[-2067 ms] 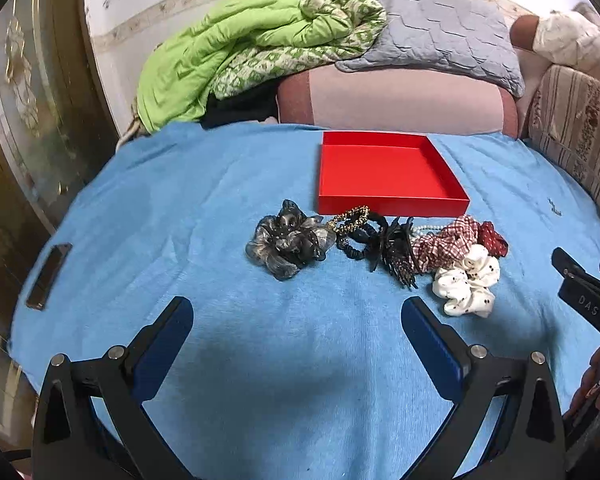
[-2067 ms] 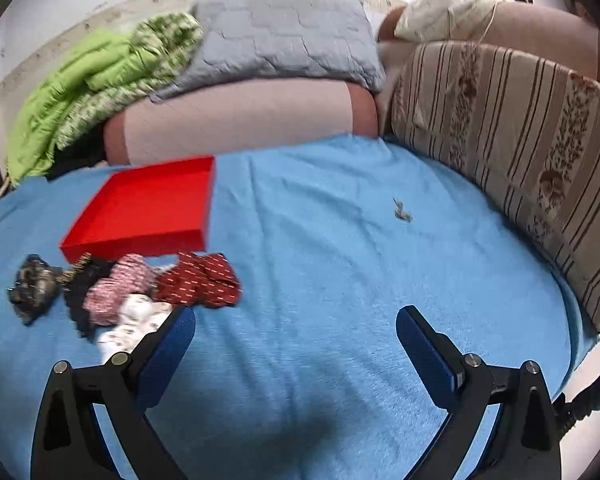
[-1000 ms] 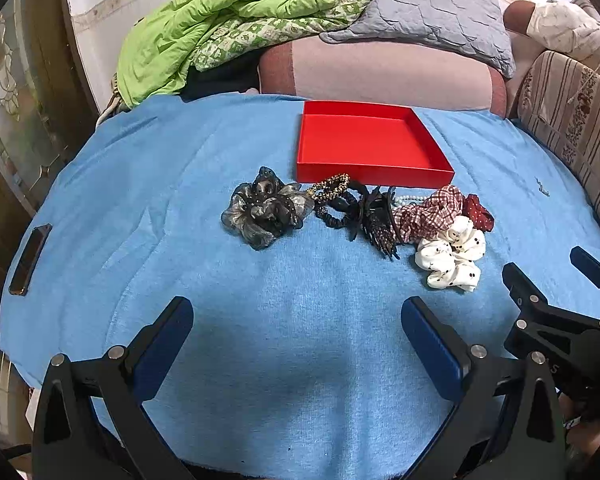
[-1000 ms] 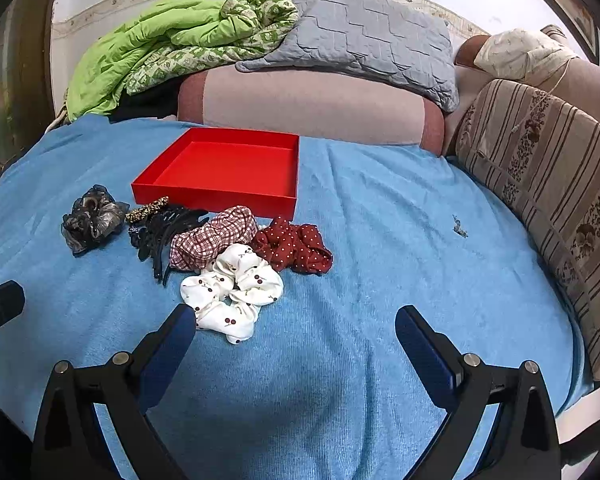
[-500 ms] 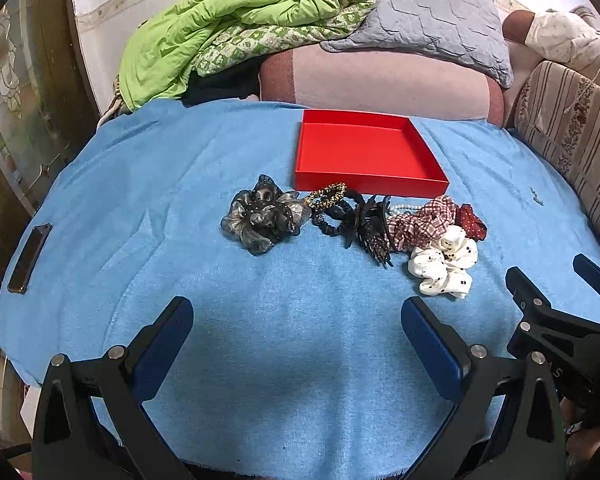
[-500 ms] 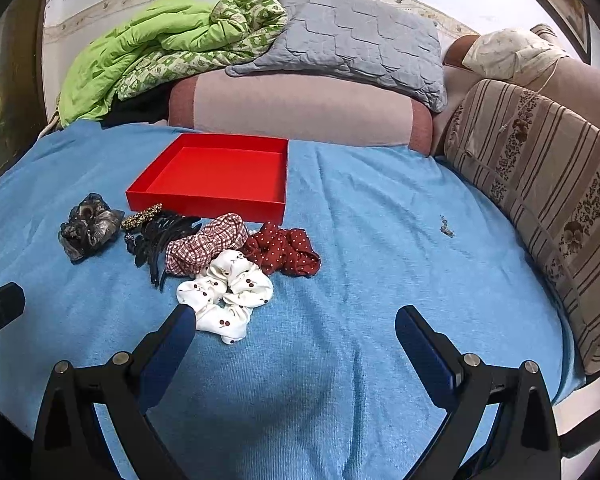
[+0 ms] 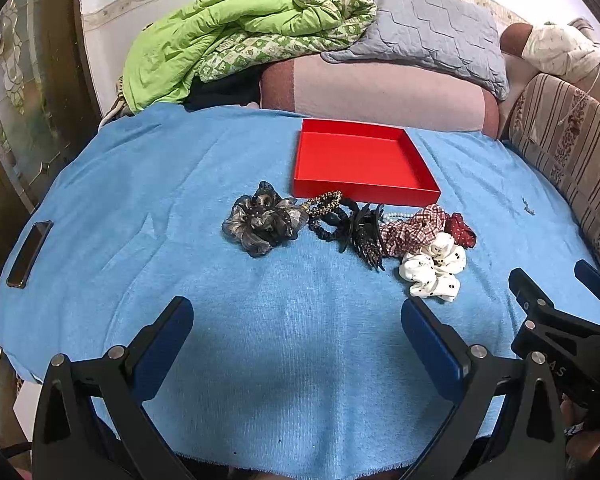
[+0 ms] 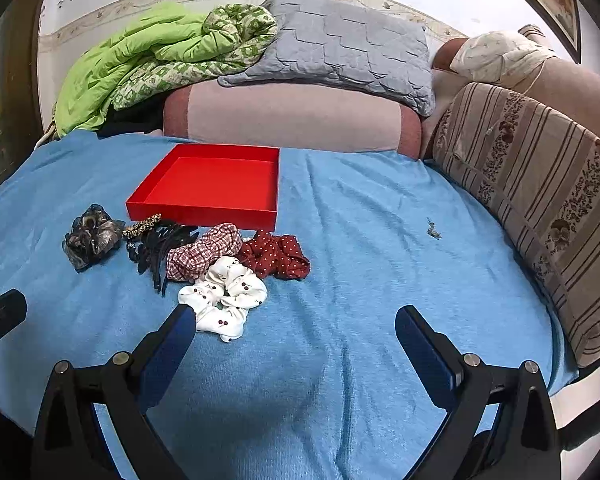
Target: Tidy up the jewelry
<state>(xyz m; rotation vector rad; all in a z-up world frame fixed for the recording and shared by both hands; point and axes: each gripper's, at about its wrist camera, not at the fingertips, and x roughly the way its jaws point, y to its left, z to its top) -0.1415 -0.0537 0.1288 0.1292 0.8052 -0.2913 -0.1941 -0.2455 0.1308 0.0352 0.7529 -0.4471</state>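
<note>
Both grippers have settled facing the pile, after swinging around a moment ago. The left gripper (image 7: pixel 296 336) and the right gripper (image 8: pixel 296 334) hover low over the blue blanket (image 7: pixel 140 200) on the bed, jaws wide open and holding nothing. The red tray (image 8: pixel 204 212) is still empty. Just in front of it lie the grey scrunchie (image 7: pixel 262 220), the black claw clip (image 7: pixel 364 232), the checked scrunchie (image 8: pixel 202 250), the dark red dotted scrunchie (image 8: pixel 276 256) and the white scrunchie (image 8: pixel 224 296), nearest the right gripper. I think the sorting has not started yet.
</note>
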